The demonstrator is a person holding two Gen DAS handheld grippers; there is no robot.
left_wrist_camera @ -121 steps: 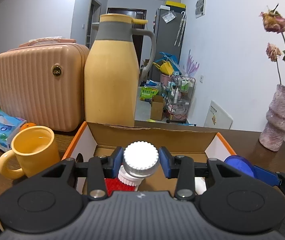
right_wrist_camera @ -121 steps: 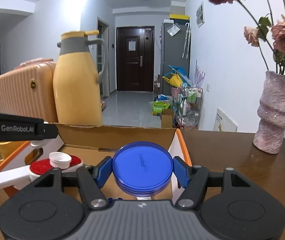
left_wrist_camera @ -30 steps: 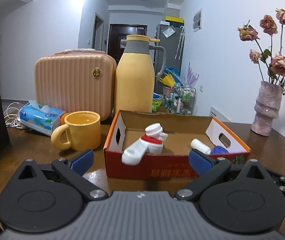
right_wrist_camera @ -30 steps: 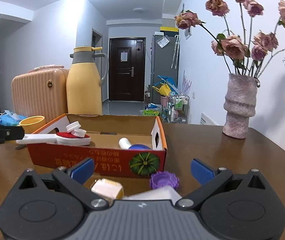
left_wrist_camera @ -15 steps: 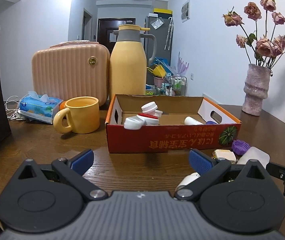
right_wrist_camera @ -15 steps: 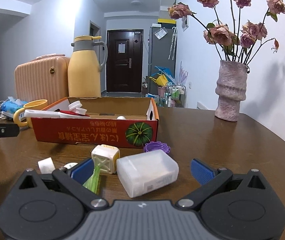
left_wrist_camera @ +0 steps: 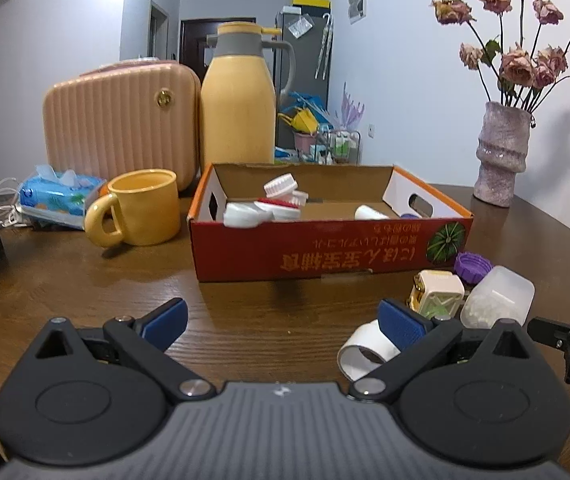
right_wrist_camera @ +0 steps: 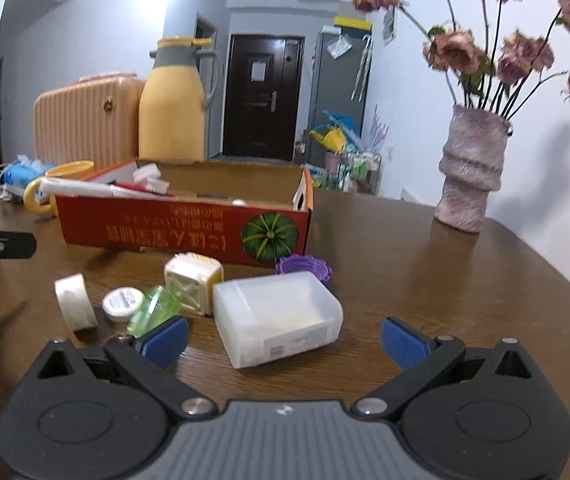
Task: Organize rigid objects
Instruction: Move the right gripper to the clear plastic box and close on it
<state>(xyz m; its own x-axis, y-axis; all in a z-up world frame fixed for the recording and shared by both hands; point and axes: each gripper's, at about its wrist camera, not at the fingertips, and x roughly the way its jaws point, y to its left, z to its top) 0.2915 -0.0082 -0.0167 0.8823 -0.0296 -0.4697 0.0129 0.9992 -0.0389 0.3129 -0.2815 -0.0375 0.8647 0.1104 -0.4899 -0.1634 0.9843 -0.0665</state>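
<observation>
Beside the box (right_wrist_camera: 189, 232), both tools, left tool (left_wrist_camera: 281, 320) and right tool (right_wrist_camera: 283, 338), gape empty.

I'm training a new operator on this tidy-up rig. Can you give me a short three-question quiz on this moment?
1. True or false: both the left tongs and the right tongs are open and hold nothing.
2. Which item lies nearest the right tongs: A) purple cap, B) translucent plastic case, C) tape roll?
3. Fill in: the loose items lie on the table in front of the red cardboard ____.

Key: 1 true; 2 B; 3 box.
</observation>
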